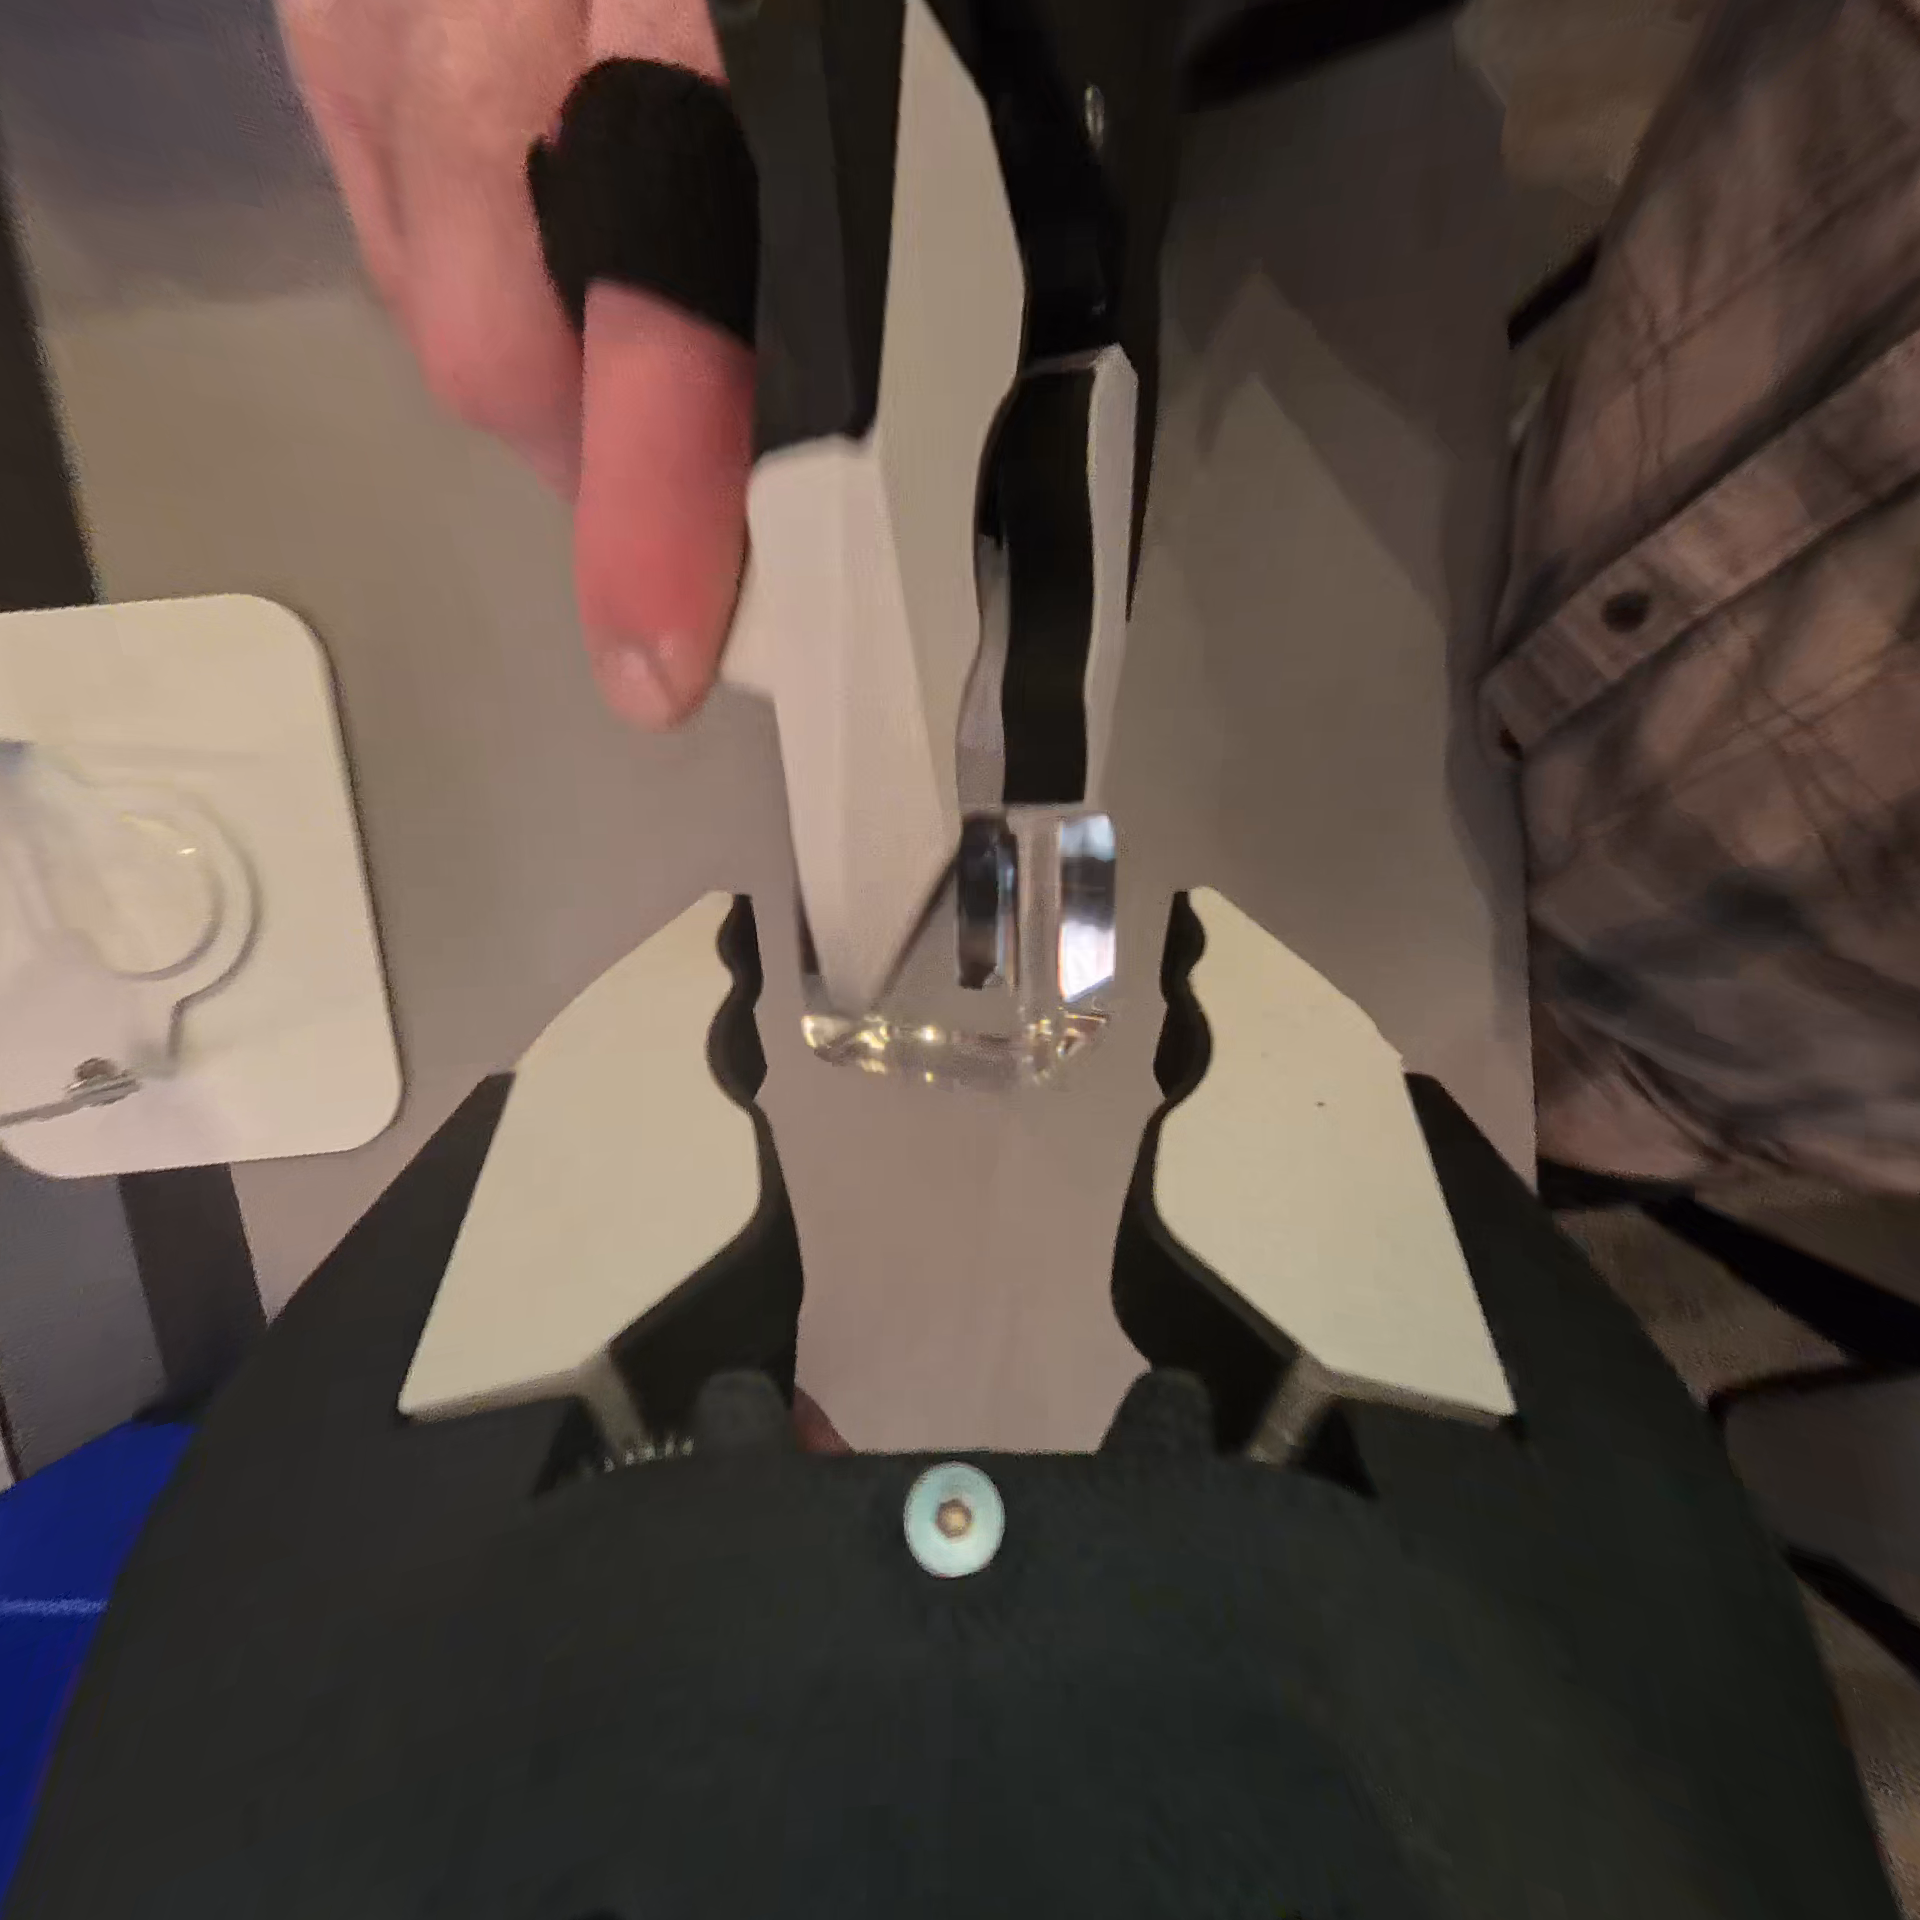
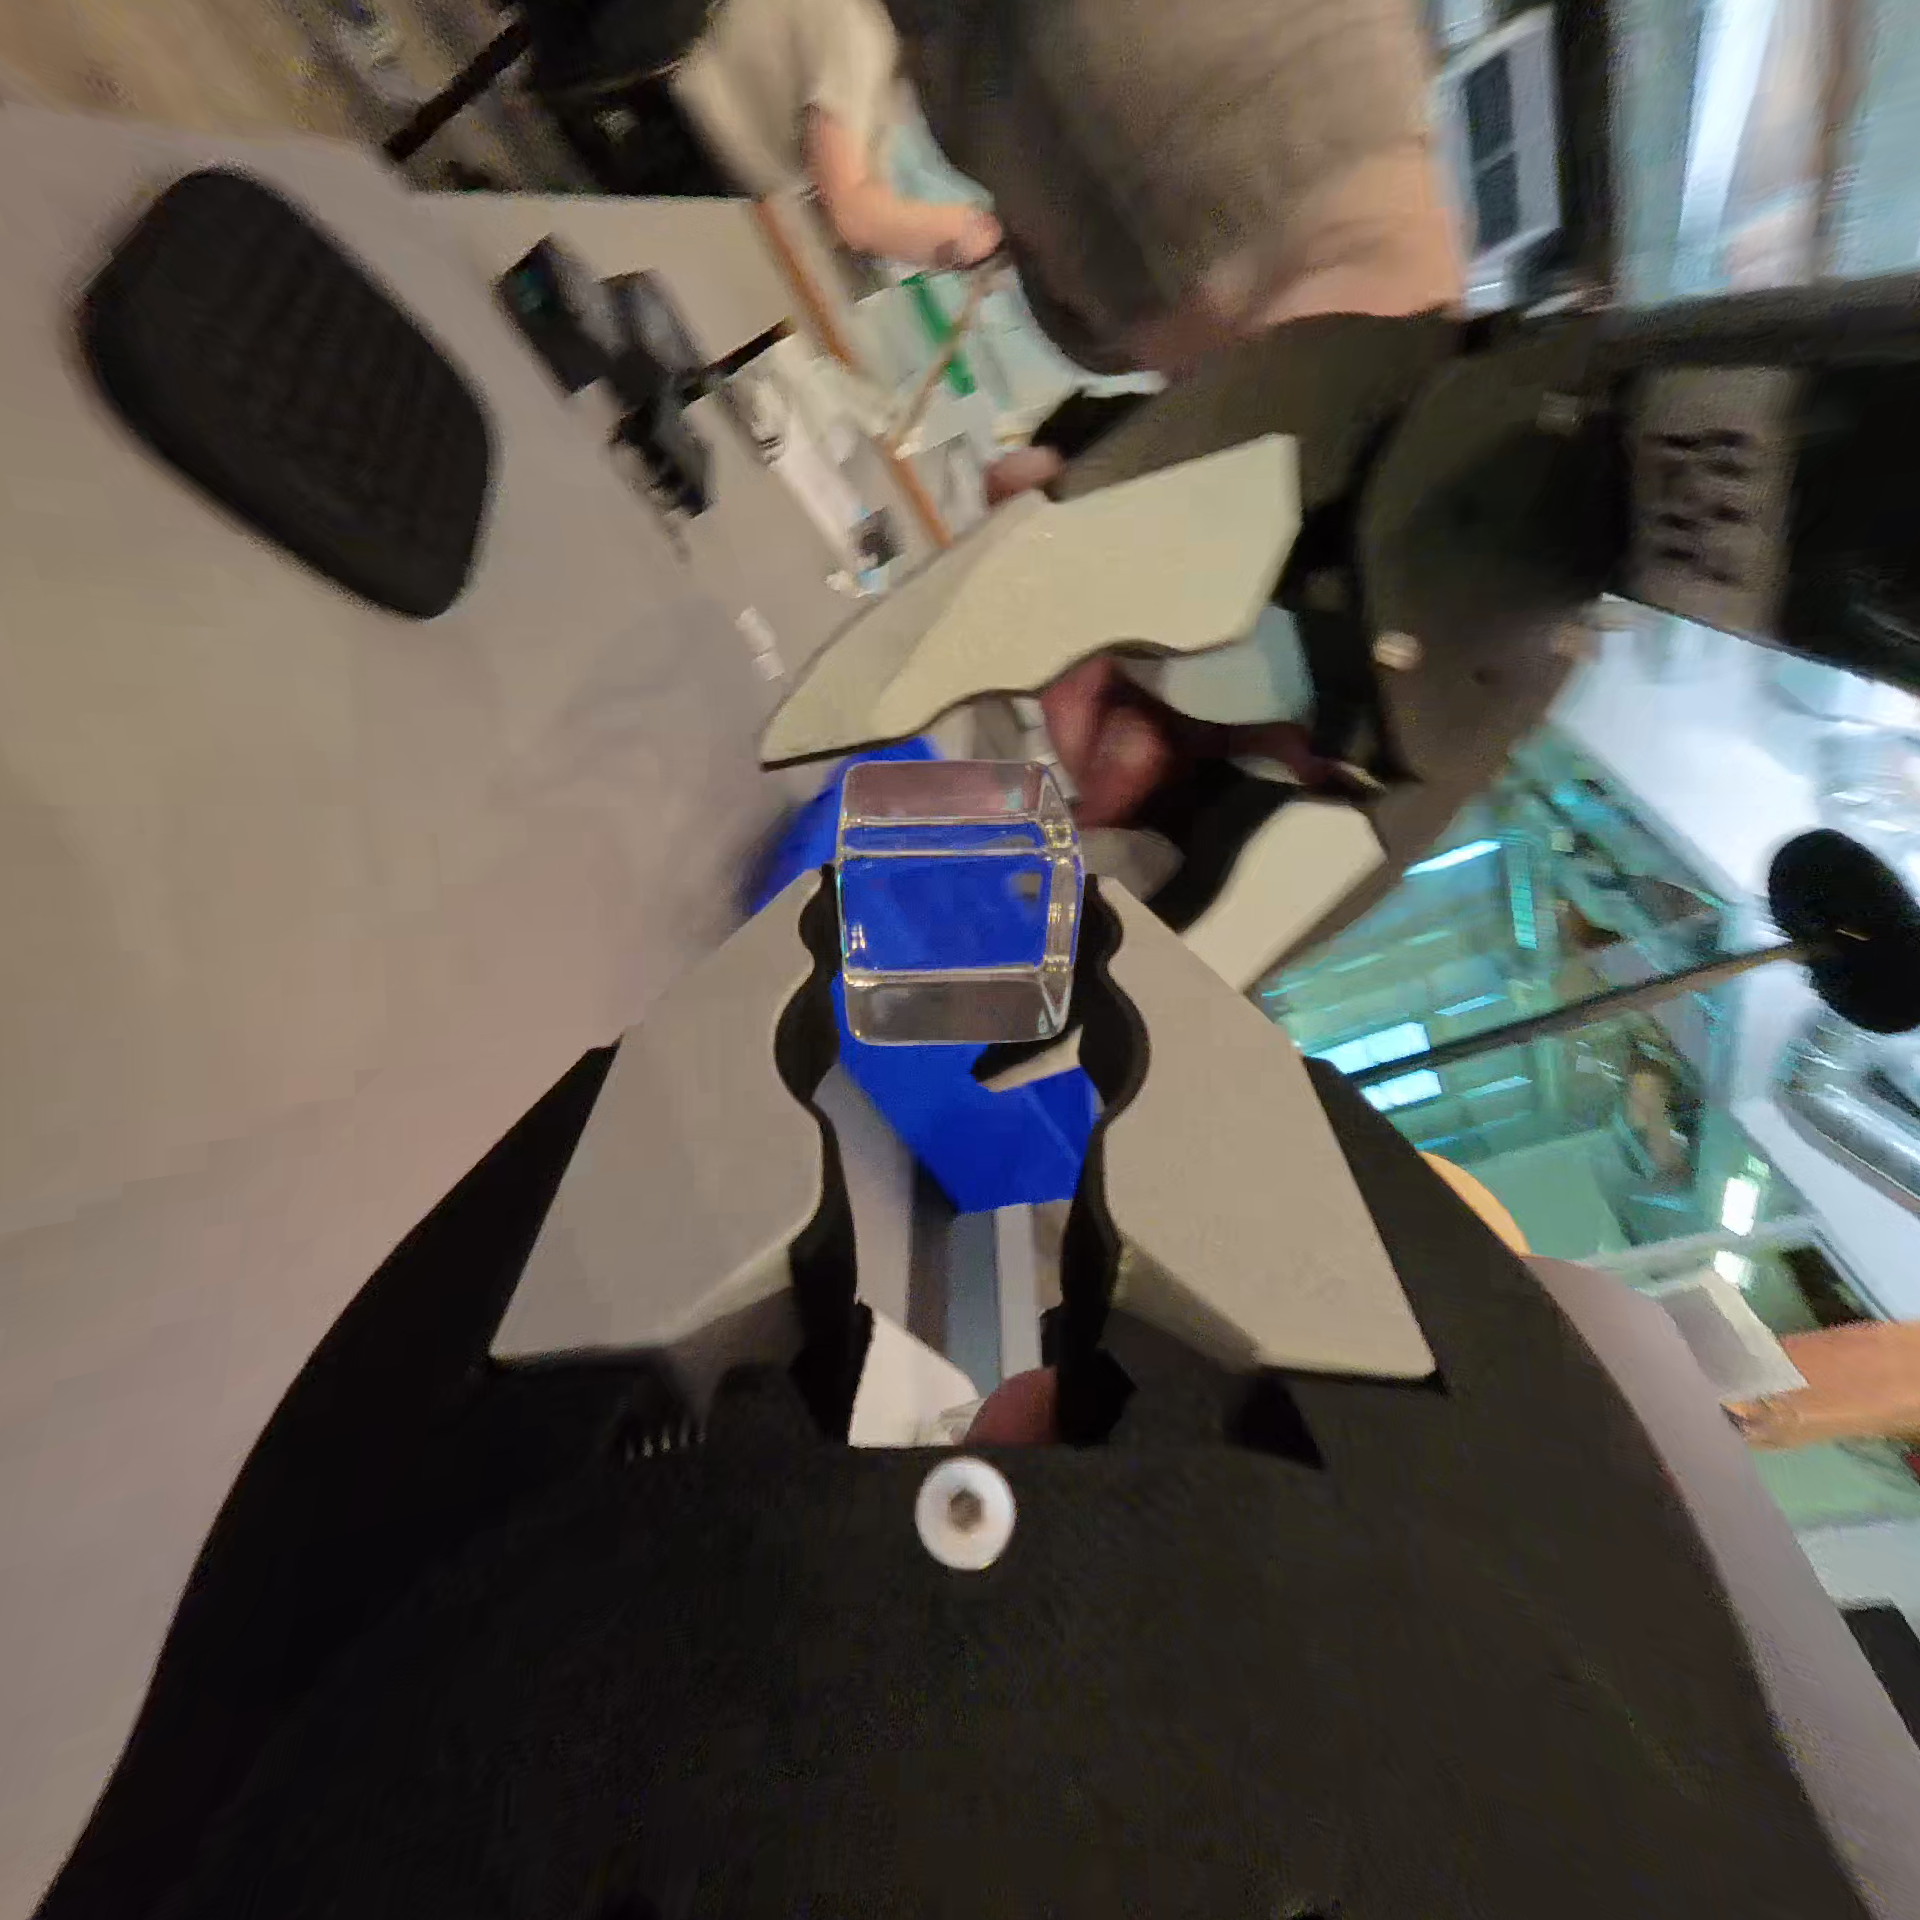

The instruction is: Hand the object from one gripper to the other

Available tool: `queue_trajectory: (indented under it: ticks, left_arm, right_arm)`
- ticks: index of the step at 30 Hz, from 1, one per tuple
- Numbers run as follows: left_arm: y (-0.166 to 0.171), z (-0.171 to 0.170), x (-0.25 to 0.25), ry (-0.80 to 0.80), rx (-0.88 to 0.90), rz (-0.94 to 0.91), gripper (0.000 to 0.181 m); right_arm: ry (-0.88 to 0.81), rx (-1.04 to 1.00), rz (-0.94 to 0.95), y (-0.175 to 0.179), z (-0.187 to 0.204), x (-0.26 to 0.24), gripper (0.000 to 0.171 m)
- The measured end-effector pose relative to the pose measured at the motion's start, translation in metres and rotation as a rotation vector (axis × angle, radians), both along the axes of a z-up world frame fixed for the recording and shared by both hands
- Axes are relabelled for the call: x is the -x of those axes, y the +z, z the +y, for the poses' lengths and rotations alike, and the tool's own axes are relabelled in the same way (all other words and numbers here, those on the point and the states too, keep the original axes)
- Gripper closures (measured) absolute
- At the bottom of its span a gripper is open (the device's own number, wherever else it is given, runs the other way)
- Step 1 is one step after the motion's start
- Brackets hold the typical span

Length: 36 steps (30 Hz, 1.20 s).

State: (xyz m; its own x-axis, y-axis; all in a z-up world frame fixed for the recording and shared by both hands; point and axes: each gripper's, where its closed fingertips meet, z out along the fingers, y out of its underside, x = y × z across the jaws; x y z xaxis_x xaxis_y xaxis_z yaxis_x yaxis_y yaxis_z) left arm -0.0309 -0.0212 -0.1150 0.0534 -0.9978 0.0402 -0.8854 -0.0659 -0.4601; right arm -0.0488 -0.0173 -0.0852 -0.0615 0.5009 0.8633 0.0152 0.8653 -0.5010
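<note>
A clear cube [image 2: 956, 904] is clamped between the fingertips of my right gripper [image 2: 954, 894], which is shut on it. In the left wrist view the right gripper [image 1: 935, 894] comes down from the top with the cube [image 1: 1039, 935] at its tips. My left gripper [image 1: 956, 914] is open, its jaws spread wide on both sides of the cube without touching it. In the right wrist view the left gripper [image 2: 935, 800] faces mine, with one finger [image 2: 1039, 613] just above the cube.
A white card with a clear plastic blister [image 1: 187, 883] lies on the grey table [image 1: 468, 468] at the left. A person's plaid shirt [image 1: 1714, 623] is close on the right. A black oblong pad [image 2: 281, 384] lies on the table. A blue object [image 2: 966, 1132] sits below the cube.
</note>
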Motion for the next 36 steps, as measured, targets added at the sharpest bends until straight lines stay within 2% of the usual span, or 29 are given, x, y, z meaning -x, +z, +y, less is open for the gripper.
queue_trajectory:
  ticks: [5,10,16,20,26,30,32,34,36]
  left_arm:
    - [0.044,0.02,0.003,0.195,-0.057,-0.383,0.105]
    - [0.075,0.027,0.003,0.342,-0.039,-0.787,0.104]
    - [0.092,0.026,-0.022,0.433,-0.04,-1.203,0.106]
    - [0.101,0.031,-0.031,0.502,-0.016,-1.435,0.112]
    - [0.102,0.034,-0.038,0.533,-0.014,-1.572,0.132]
    - [0.101,0.033,-0.037,0.532,-0.045,-1.567,0.133]
    - [0.098,0.034,-0.036,0.533,-0.081,-1.507,0.134]
    - [0.091,0.039,-0.033,0.559,-0.14,-1.391,0.134]
    - [0.088,0.044,-0.026,0.581,-0.226,-1.265,0.134]
  right_arm:
    - [-0.074,0.103,0.325,0.046,0.023,-0.011,0.13]
    - [-0.203,0.041,0.578,0.074,0.033,-0.025,0.13]
    - [-0.323,0.003,0.698,0.081,0.039,-0.03,0.13]
    - [-0.328,-0.024,0.718,0.081,0.032,-0.029,0.129]
    - [-0.332,-0.079,0.725,0.08,0.021,-0.026,0.129]
    - [-0.324,-0.061,0.718,0.078,0.021,-0.024,0.129]
    - [-0.314,-0.079,0.696,0.077,0.02,-0.022,0.127]
    - [-0.244,-0.045,0.671,0.076,0.017,-0.022,0.108]
    - [-0.17,0.029,0.628,0.071,0.019,-0.023,0.105]
